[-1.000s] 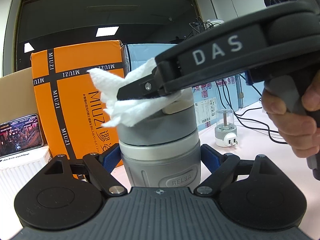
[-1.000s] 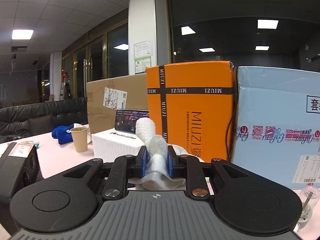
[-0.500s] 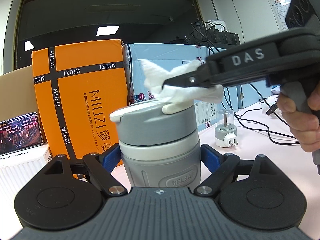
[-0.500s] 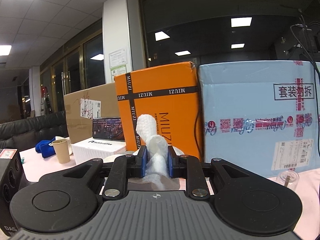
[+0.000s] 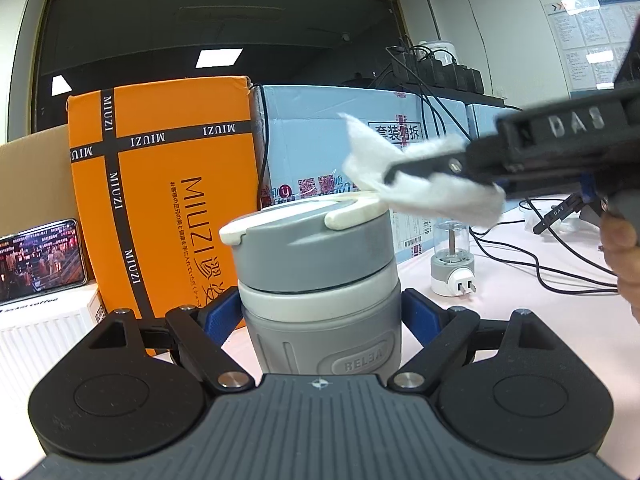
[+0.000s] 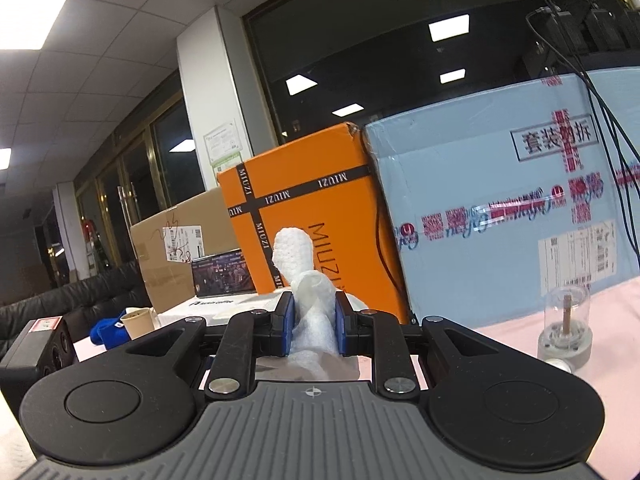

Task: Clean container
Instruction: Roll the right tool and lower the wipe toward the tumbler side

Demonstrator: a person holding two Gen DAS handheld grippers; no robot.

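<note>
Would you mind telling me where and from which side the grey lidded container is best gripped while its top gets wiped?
Grip the grey lidded container low on its cylindrical ribbed body, below the pale band, coming in level from the side as the left gripper does now. The body is upright and round, so two fingers span it evenly, and the lid stays free for the white paper towel in the right gripper.

"RELEA" embossed on grey container [image 5: 320,296]; "MIUZI" on orange box [image 5: 164,200]; "DAS" on right gripper [image 5: 408,174]; "luckin coffee" on white box [image 5: 40,328].

A pale pink table [image 5: 520,320] carries an orange box [image 5: 160,200], blue box [image 5: 320,148], cables [image 5: 540,268].
</note>
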